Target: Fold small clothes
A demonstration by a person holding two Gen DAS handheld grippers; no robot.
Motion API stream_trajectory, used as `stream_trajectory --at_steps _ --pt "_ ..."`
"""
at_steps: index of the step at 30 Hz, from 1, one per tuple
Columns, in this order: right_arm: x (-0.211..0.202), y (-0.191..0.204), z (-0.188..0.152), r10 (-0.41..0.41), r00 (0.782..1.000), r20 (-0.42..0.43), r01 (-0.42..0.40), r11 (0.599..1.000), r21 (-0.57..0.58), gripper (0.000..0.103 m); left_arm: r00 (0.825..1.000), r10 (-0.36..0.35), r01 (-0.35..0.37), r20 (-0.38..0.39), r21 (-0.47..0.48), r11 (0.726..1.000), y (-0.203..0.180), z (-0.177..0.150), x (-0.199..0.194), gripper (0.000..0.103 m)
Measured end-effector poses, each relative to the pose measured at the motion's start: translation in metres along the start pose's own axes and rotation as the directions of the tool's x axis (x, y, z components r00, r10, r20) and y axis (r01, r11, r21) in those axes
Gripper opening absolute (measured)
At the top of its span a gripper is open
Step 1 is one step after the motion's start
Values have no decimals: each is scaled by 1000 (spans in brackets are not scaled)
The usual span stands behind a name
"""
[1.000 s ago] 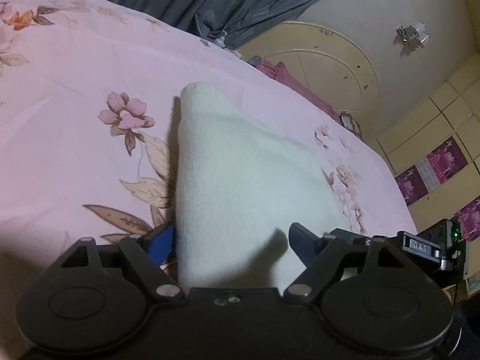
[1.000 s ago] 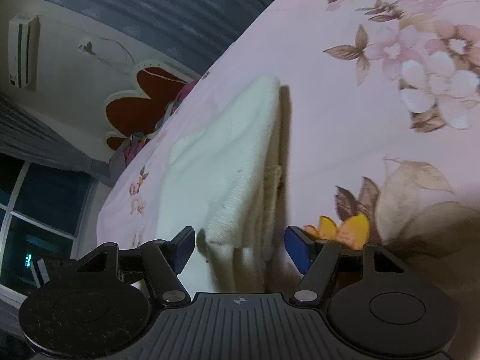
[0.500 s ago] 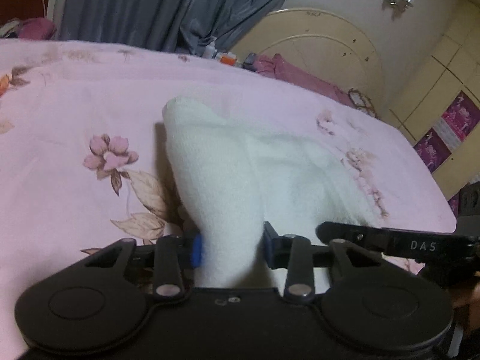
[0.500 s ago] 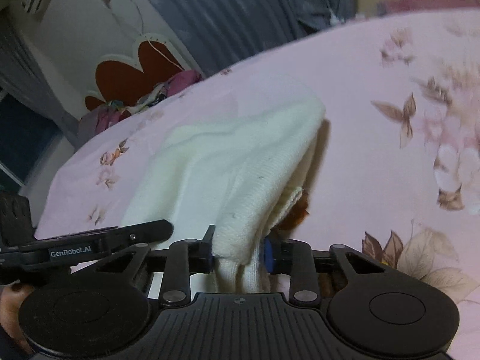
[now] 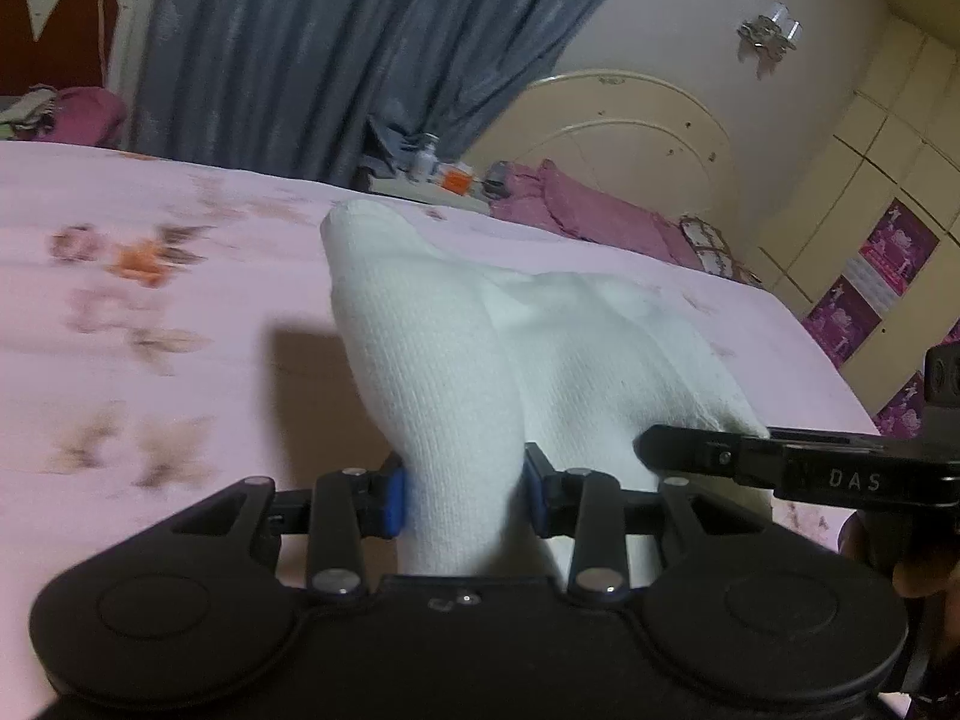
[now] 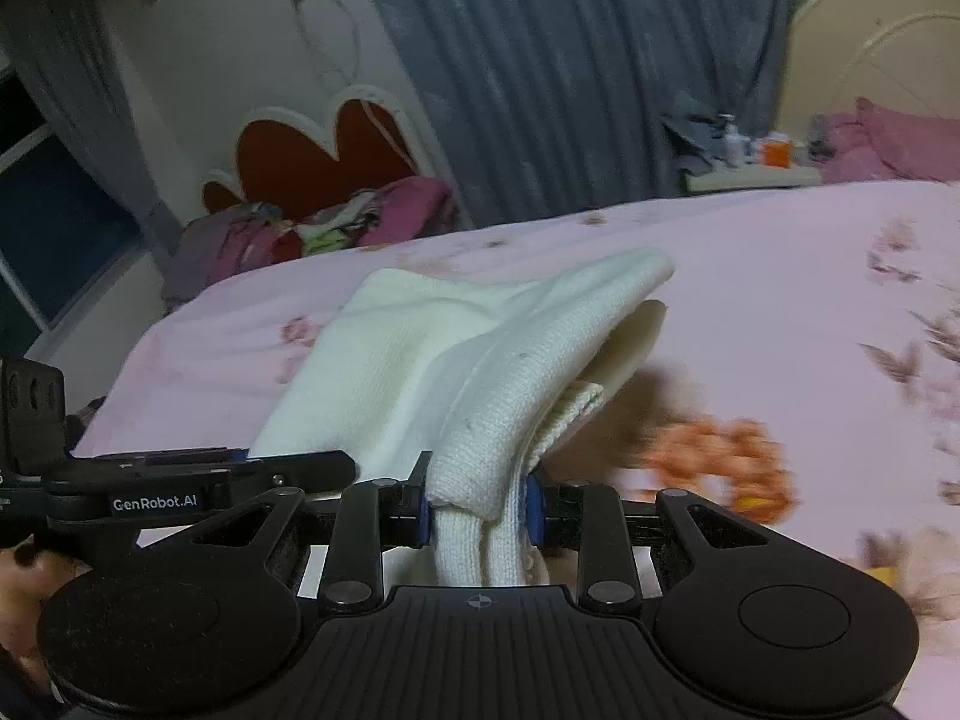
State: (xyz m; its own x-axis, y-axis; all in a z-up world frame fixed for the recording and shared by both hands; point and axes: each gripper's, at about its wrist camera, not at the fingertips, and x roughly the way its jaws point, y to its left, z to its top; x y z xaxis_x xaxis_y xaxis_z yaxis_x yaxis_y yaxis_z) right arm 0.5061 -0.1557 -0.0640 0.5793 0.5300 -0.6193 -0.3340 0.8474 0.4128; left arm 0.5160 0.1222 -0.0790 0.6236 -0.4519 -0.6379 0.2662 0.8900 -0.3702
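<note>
A small white knitted garment is lifted off the pink floral bedsheet. My left gripper is shut on one near corner of it. My right gripper is shut on the other near corner, where the knit bunches in folds between the blue pads. The cloth hangs between the two grippers, its far end drooping toward the bed. The right gripper's body shows at the right of the left wrist view; the left gripper's body shows at the left of the right wrist view.
The pink sheet spreads wide around the garment. Grey curtains hang behind the bed. A shelf with bottles and a clothes pile by a red headboard lie beyond the far edge.
Both grippers went from open around the garment's near edge to shut on it. They then lifted it off the sheet, and both views tilted up toward the room.
</note>
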Motion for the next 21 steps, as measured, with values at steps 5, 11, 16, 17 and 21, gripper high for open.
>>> stream_trajectory --at_steps 5,11,16,17,21 --pt "41 63 -9 36 999 -24 -36 999 -18 28 1000 30 -30 -6 -9 1000 51 0 -33 35" --pt "88 111 -23 52 996 -66 -53 999 -12 28 999 29 -31 -33 -44 999 103 -10 -50 35" --pt "134 107 -54 -14 987 -158 19 999 36 28 993 51 -62 -110 -97 993 136 -33 -28 62" --pt "141 100 -61 -14 986 -163 25 997 69 29 994 53 -63 -93 -110 992 140 -36 -28 68" --pt "132 86 -55 -62 987 -146 75 993 89 58 990 131 -135 -50 -82 987 139 -30 -43 79"
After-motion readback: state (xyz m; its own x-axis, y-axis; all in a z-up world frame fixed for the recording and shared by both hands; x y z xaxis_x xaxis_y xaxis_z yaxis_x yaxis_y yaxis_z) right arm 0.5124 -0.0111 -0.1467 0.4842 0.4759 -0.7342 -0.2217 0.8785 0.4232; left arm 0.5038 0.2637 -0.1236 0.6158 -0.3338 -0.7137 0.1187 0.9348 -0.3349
